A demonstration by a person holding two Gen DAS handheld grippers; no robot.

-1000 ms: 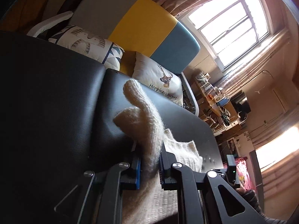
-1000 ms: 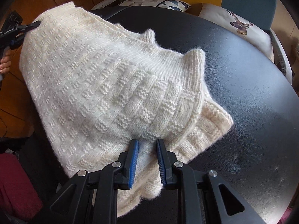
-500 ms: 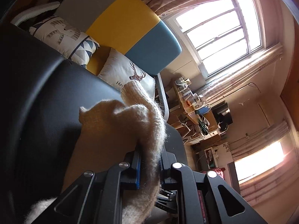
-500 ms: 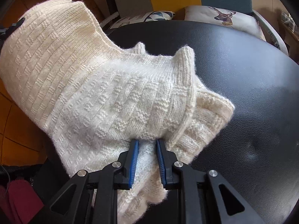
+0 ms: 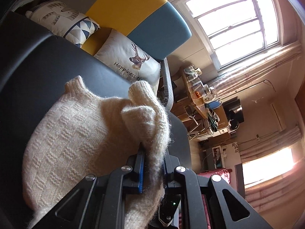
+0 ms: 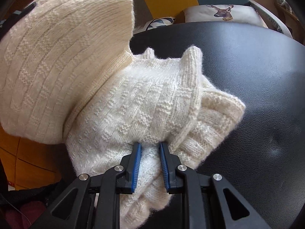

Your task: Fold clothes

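Note:
A cream knitted sweater lies on a black padded table. My right gripper is shut on a bunch of its fabric at the near edge. The far side of the sweater is lifted and curls over towards the part on the table. In the left wrist view my left gripper is shut on that lifted sweater edge, with a ribbed cuff standing up above the fingers. The left gripper itself shows only as a dark sliver behind the raised fabric in the right wrist view.
Behind the table stands a sofa in grey, yellow and blue with a deer cushion and a patterned cushion. To the right are a cluttered desk and bright windows. Orange wooden floor lies left of the table.
My left gripper has carried the sweater edge sideways across the table, so the lifted half now arches over the rest. My right gripper has rolled a little and kept its grip.

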